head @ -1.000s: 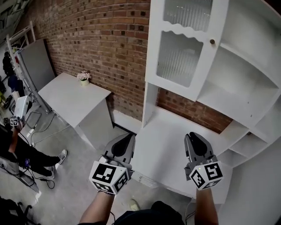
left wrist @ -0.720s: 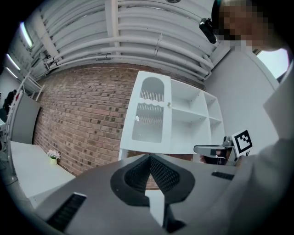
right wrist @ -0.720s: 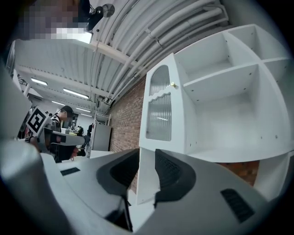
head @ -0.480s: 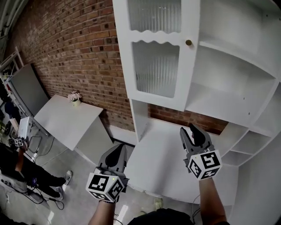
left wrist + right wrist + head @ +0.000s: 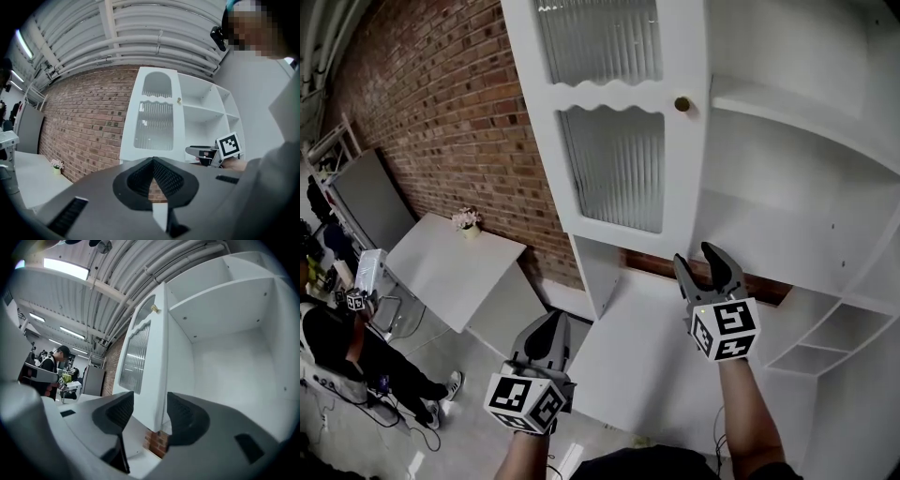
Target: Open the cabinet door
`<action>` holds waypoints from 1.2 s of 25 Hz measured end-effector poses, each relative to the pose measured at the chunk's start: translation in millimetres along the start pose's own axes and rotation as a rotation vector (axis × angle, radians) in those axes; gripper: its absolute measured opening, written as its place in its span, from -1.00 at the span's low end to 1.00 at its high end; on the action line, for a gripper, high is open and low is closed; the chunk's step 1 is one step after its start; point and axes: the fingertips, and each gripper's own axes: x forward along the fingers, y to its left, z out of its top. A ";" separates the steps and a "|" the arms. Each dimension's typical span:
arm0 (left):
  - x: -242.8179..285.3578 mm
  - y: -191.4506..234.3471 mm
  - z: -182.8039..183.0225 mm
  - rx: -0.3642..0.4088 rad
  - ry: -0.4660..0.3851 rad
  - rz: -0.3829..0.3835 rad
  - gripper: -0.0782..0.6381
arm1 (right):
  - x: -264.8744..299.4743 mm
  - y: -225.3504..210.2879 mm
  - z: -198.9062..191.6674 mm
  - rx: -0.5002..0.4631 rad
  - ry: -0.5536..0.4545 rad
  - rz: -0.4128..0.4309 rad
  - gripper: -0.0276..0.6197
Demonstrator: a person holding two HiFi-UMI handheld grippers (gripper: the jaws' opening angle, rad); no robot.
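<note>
The white cabinet door with ribbed glass panes and a small brass knob stands swung out from the open shelves. My right gripper is raised just under the door's lower free corner, pointing level. Its jaws are opening. In the right gripper view the door's edge shows in the gap of the right gripper, with neither pad pressing on it. My left gripper hangs lower and to the left, shut and holding nothing. In the left gripper view the door lies well ahead.
White open shelves fill the right side above a white counter. A brick wall runs left. A low white table carries a small flower pot. A person sits at far left.
Both grippers have moved in toward the cabinet, which now looms larger. The right gripper rose to the door's lower corner and its jaws spread apart. The left stayed shut.
</note>
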 end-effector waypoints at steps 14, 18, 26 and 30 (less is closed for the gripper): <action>22.4 19.4 -17.8 0.007 0.044 0.071 -0.77 | 44.4 0.1 -13.7 -0.017 0.015 -0.162 -0.03; 19.1 28.6 -17.3 0.006 0.043 0.055 -0.77 | 46.5 3.2 -12.7 0.013 0.016 -0.254 -0.02; 14.5 49.7 -14.1 -0.010 0.041 -0.008 -0.77 | 42.3 19.5 -10.8 0.011 0.008 -0.395 -0.02; 9.5 59.7 -8.2 -0.015 0.034 -0.037 -0.77 | 27.4 25.8 -6.2 0.053 -0.002 -0.383 -0.11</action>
